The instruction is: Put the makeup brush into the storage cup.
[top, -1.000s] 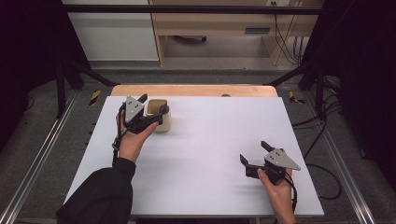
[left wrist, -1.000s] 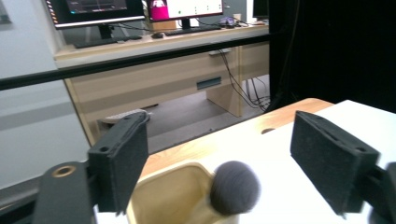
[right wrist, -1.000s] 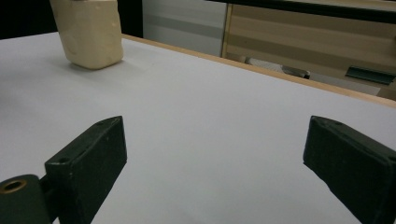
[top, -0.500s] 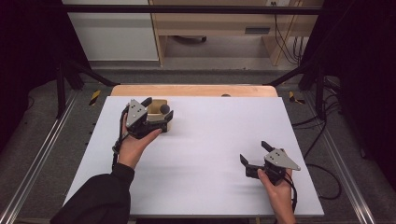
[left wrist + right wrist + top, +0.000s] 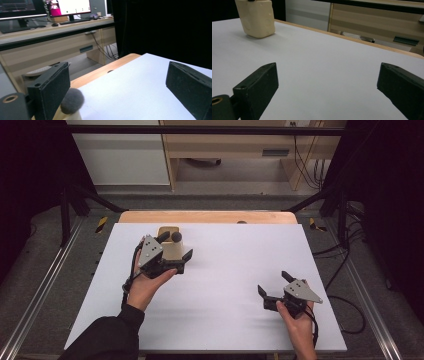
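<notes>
The left gripper [image 5: 176,256] has its jaws wide apart; they have just been opening, and nothing sits between them now. In the left gripper view, the dark grey round knob [image 5: 72,100] of the cream container [image 5: 170,249] shows just beside the inner face of the left jaw, low in the picture; I cannot tell if it touches the pad. In the high view the container stands upright on the white table [image 5: 235,285], at the far left part, just beyond and partly behind this gripper.

The right gripper [image 5: 272,289] rests at the near right of the table, its jaws also wide and empty. From the right gripper view the container [image 5: 257,18] stands well apart, far to the left.

The container looks like a stiff plastic block with rounded corners, probably light and a little smooth, so the pads could slip on it. I judge the best hold is across its two flat sides, at the middle of the body, not on the small knob, which could turn or bend.
</notes>
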{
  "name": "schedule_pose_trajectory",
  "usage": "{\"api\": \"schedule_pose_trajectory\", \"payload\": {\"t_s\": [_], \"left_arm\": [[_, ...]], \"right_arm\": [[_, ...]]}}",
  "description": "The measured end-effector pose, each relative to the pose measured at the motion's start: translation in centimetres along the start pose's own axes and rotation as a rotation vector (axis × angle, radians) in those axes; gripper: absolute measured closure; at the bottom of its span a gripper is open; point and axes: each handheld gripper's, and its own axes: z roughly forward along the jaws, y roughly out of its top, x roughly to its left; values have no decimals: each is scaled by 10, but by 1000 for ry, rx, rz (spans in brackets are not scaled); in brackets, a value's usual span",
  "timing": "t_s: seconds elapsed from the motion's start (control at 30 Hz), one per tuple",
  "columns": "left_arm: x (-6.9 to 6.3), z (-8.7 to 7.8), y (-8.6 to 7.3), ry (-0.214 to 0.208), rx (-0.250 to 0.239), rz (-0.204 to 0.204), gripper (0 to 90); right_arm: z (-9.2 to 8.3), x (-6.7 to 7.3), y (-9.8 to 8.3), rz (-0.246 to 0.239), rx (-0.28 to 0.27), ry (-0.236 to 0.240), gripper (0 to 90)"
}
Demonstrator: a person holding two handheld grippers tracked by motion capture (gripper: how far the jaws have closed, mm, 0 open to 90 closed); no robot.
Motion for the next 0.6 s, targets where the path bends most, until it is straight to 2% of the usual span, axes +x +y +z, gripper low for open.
{"api": "schedule_pose_trajectory", "payload": {"t_s": [0.6], "left_arm": [[-28,0,-13,-109,22,16,43]], "right_arm": [[-1,0,0,-3,0,-7,36]]}}
